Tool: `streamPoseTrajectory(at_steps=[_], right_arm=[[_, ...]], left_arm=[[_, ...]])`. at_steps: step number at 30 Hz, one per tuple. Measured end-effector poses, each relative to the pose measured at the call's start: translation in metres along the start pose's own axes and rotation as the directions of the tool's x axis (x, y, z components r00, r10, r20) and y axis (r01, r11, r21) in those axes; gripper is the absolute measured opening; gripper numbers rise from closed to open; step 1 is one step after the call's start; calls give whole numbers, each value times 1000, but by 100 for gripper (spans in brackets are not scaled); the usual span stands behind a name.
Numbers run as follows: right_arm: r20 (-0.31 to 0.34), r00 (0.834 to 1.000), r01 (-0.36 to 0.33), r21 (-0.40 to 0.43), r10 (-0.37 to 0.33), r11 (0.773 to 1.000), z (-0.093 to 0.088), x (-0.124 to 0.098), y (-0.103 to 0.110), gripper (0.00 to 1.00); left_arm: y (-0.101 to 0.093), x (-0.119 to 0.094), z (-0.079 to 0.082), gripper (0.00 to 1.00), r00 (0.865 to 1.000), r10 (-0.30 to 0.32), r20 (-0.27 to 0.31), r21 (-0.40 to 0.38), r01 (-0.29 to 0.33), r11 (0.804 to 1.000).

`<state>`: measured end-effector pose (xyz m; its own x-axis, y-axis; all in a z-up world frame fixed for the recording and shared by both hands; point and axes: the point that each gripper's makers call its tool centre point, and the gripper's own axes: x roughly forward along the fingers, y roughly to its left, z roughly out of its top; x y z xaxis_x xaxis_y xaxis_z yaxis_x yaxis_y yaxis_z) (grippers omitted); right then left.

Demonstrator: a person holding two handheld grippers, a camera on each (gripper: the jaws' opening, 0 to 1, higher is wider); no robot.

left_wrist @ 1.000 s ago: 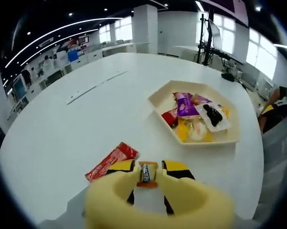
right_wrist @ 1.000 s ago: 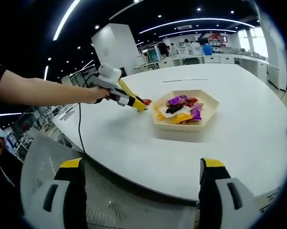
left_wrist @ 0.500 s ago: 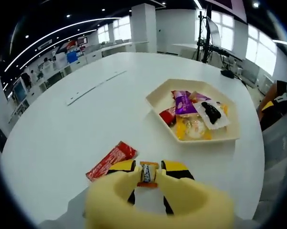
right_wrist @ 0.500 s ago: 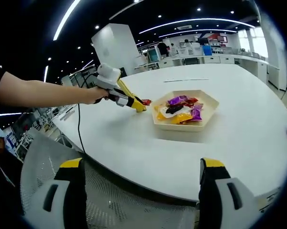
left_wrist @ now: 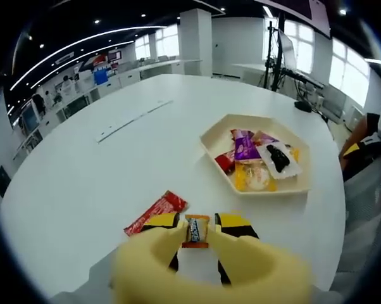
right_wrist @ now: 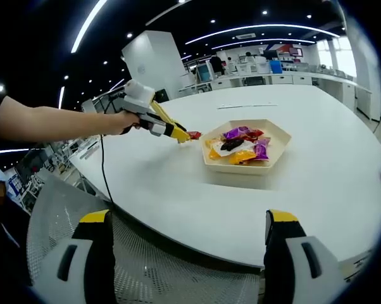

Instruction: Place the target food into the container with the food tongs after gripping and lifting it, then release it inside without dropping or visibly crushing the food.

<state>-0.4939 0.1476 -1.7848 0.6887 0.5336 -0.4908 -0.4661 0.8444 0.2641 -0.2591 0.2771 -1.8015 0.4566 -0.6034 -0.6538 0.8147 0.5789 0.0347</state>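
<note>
In the left gripper view my left gripper [left_wrist: 197,229] is shut on a small orange-wrapped candy [left_wrist: 196,230], held above the white table [left_wrist: 102,177]. A red snack packet [left_wrist: 156,212] lies on the table just left of it. The cream hexagonal tray [left_wrist: 211,135] with several wrapped snacks sits farther off to the upper right. In the right gripper view the left gripper [right_wrist: 184,139] hovers just left of the tray [right_wrist: 246,168], held by a person's hand. My right gripper [right_wrist: 187,253] stands open, low, off the table's near edge.
A grey mesh chair back [right_wrist: 64,221] lies below the right gripper. A thin strip [left_wrist: 130,118] lies on the table far left of the tray. A monitor stand [left_wrist: 276,57] rises beyond the table. Desks and windows fill the background.
The left gripper has risen a little with the candy in it; the tray and red packet appear shifted in its view. The right gripper has stayed still.
</note>
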Motion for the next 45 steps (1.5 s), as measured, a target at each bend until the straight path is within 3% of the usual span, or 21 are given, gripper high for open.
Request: streamPoseTrajectory(at_steps=[17,19,25,45], right_arm=[[1,1000,-3,-3,3,1000,0,0,1,99],[0,1000,-2,-4,2,1000,0,0,0,100],[3,1000,0,-2,0,1000,0,0,0,100],[2,1000,0,0,0,1000,0,0,0,100]], left_arm=[[7,-25,30,17,999,33,41,9,-33,999],[9,-22,26,15,999,46,19,42,-47,998],[1,-15,19,16,999,31,12,37,-31,999],[-1,-12,23,18,1000,15,21,11,-15,1000]])
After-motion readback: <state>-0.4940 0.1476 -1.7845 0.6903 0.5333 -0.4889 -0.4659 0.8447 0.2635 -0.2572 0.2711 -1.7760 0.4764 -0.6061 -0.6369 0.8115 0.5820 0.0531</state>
